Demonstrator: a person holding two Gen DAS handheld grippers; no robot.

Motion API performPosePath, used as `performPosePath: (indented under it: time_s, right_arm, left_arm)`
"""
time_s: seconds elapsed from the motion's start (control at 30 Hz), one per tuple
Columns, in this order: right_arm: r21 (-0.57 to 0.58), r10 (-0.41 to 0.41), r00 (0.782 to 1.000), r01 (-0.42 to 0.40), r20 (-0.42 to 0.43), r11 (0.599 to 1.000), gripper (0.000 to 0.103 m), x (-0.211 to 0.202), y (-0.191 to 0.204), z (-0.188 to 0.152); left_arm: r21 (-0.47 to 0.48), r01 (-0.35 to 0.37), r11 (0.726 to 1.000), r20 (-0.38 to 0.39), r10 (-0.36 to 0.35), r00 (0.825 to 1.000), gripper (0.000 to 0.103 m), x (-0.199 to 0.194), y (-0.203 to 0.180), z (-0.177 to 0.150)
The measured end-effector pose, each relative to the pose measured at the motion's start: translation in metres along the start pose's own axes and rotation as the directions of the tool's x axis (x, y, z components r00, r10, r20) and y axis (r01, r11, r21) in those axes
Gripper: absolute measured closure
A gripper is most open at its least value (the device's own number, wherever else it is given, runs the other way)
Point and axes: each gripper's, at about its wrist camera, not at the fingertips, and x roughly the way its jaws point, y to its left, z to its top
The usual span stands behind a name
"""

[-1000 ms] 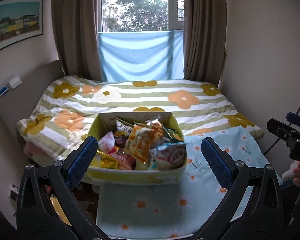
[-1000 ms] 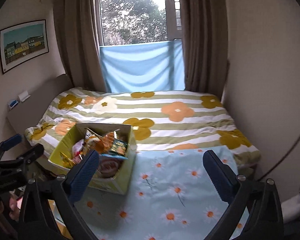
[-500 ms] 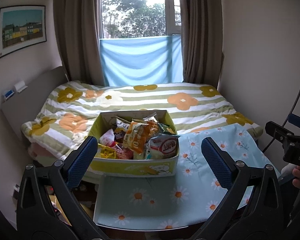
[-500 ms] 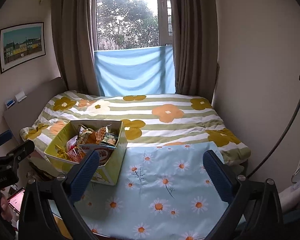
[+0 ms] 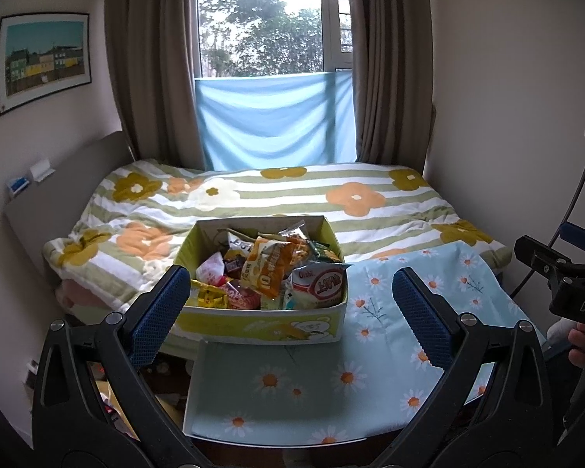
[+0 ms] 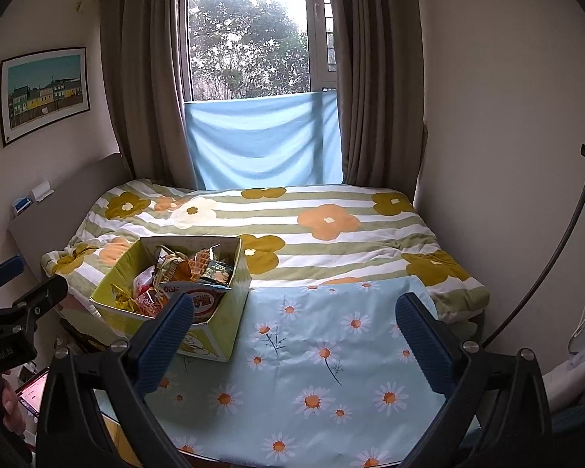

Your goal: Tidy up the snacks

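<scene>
A yellow-green cardboard box (image 5: 253, 325) (image 6: 218, 335) stands on the left part of a table under a light-blue daisy cloth (image 5: 374, 335) (image 6: 331, 351). Several snack packets (image 5: 277, 269) (image 6: 183, 277) fill it, heaped above the rim. My left gripper (image 5: 290, 312) is open, its blue pads wide apart, held back from the box's near wall with nothing between them. My right gripper (image 6: 294, 335) is open too, over the bare cloth to the right of the box. Each gripper shows at the edge of the other's view.
A bed with a striped flower quilt (image 5: 292, 202) (image 6: 292, 226) lies behind the table, under a curtained window. A headboard (image 5: 58, 202) runs along the left wall. A thin black pole (image 6: 546, 273) stands at the right. A phone screen (image 6: 33, 390) glows low on the left.
Both grippers have pulled back and risen, so the box looks smaller and more of the daisy cloth shows. Both stay open and empty.
</scene>
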Motion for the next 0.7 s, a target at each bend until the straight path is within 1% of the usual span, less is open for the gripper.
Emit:
performPosePath:
  time_s: [0.7]
  right_arm:
    - [0.000, 0.004, 1.000, -0.004, 0.000, 1.000, 0.000, -0.0029, 0.0020, -0.0013]
  left_arm:
    - [-0.008, -0.021, 1.000, -0.001, 0.021, 1.000, 0.000, -0.0019, 0.0033, -0.0003]
